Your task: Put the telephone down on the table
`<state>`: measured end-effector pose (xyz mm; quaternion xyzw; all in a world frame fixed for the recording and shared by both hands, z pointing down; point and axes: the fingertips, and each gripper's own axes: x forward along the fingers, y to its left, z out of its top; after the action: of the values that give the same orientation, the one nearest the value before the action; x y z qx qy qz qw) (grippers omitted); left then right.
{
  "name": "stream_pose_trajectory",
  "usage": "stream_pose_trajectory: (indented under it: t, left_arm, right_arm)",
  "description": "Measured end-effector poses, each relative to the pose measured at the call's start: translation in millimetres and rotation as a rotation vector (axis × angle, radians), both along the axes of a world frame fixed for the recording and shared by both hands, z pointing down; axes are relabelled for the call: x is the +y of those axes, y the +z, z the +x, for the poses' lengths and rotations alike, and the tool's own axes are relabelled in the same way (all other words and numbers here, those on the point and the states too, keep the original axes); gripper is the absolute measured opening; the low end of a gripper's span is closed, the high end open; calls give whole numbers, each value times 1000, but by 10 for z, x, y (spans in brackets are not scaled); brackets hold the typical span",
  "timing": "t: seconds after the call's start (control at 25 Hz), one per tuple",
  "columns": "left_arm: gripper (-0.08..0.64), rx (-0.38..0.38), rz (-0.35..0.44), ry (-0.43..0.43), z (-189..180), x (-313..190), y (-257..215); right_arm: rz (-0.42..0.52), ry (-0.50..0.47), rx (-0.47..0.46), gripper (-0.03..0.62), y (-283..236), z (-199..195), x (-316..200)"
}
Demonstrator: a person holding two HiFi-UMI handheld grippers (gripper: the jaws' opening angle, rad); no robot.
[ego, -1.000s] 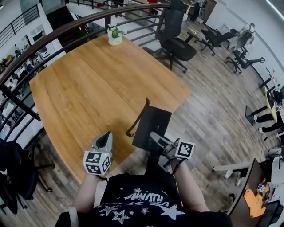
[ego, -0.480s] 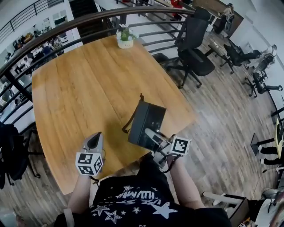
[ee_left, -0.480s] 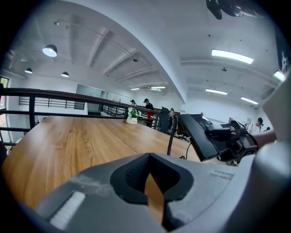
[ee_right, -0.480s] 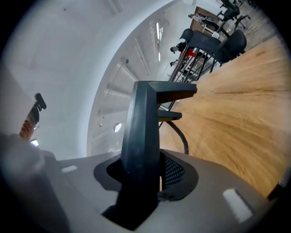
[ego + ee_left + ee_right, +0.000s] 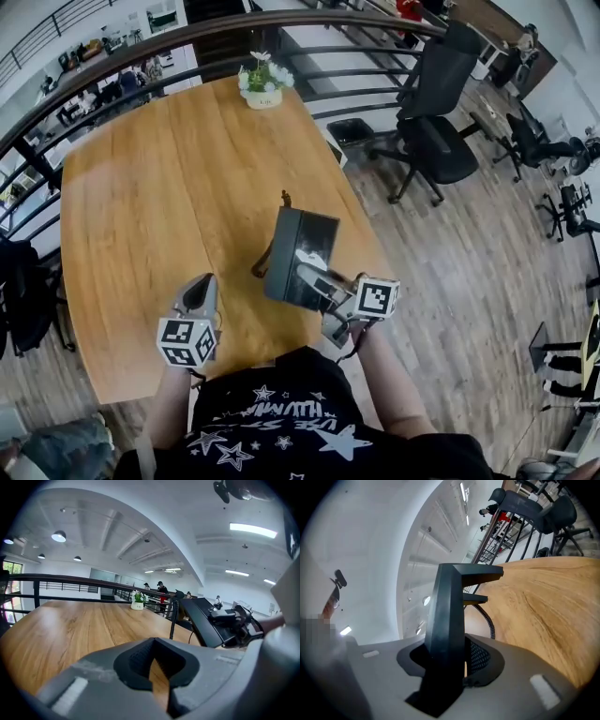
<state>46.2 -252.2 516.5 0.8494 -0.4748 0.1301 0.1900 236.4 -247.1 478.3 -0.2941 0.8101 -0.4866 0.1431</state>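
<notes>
While the broad, rounded wooden table (image 5: 141, 187) fills the scene, a black swivel office chair (image 5: 439, 131) stands on the floor off the table's far right corner. Over the table's near right edge comes the action: the black, boxy plastic telephone (image 5: 298, 246) is held up on end, tilted, and its coiled black cord (image 5: 173, 620) dangles toward the tabletop. The right gripper (image 5: 307, 269) is clamped firmly on the phone's body, with a jaw pressing on either side. The left gripper (image 5: 200, 287) hovers above the table's near edge, jaws pinched together with nothing between them. At the table's far edge sits a small white pot of green plant (image 5: 262, 86).
</notes>
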Motion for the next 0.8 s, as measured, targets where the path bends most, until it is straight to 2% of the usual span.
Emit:
stream_pose_trajectory:
  t: [0.32, 0.64, 0.8]
  left_arm:
    - [2, -23, 25, -75, 411, -461, -83]
    - [2, -28, 15, -127, 562, -623, -289]
    - [2, -37, 0, -130, 693, -783, -222]
  right_arm:
    - [-31, -128, 38, 161, 211, 389, -568]
    - [-62, -231, 67, 161, 218, 526, -852]
    - [-81, -293, 82, 161, 351, 614, -1035]
